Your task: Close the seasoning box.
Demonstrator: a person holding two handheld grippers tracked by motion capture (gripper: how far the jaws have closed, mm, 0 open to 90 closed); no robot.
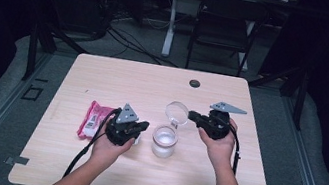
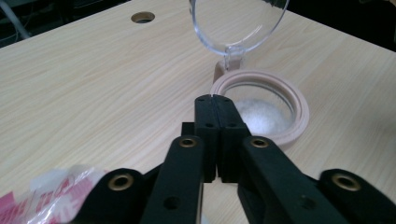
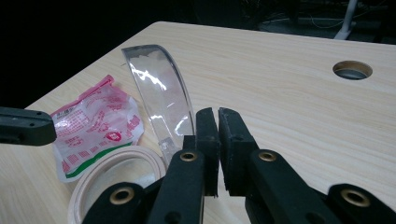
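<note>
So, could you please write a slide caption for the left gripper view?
Closed left gripper beside an open jar of white grains, clear lid raised, pink packet nearby.

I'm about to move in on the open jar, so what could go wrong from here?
1. The jar stands between both tongs with its clear lid flipped up; a bump from the right tongs, close beside the lid, could tip it and spill the white grains.
2. The left tongs sit shut near the jar's pink rim; pushing forward might shove the jar.
</note>
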